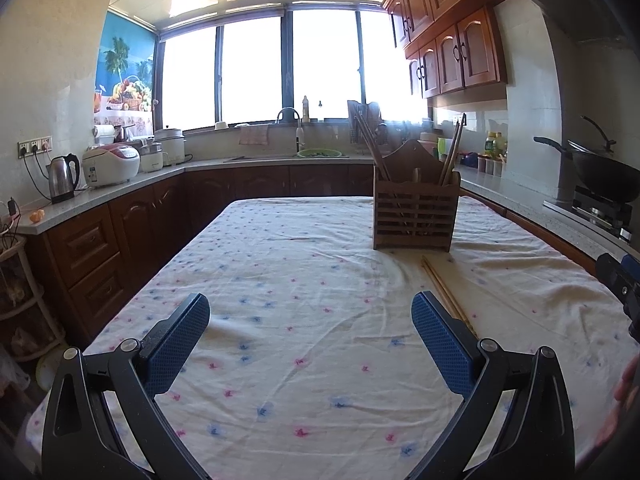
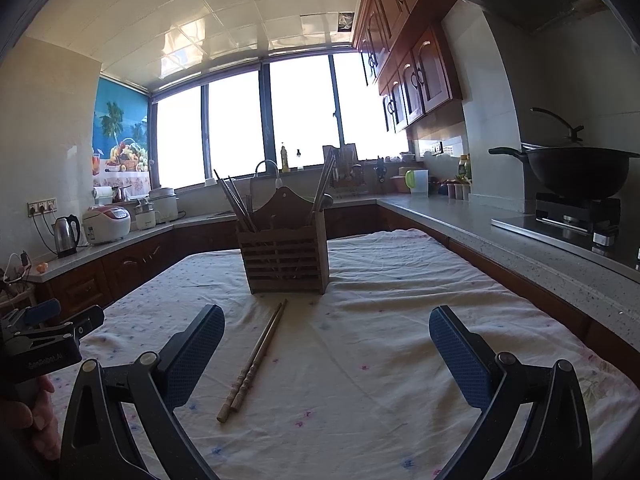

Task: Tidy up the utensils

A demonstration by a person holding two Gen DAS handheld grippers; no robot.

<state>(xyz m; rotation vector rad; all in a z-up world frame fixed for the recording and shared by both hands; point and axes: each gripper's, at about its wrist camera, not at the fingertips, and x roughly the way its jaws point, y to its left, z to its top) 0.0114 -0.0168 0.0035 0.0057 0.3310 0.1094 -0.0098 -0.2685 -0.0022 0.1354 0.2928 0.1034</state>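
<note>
A slatted wooden utensil holder (image 1: 414,212) stands upright on the table, with chopsticks leaning out of both its sides; it also shows in the right wrist view (image 2: 285,258). A pair of wooden chopsticks (image 2: 253,360) lies flat on the cloth in front of it, partly hidden behind my left gripper's right finger in the left wrist view (image 1: 442,290). My left gripper (image 1: 311,316) is open and empty, left of the pair. My right gripper (image 2: 327,330) is open and empty, with the pair between its fingers, nearer the left one.
The table wears a white cloth with small flowers (image 1: 304,272). Counters ring it: kettle (image 1: 62,178) and rice cooker (image 1: 110,166) at left, sink (image 1: 320,154) at back, a wok on the stove (image 2: 576,174) at right. The left gripper shows at the right view's left edge (image 2: 44,332).
</note>
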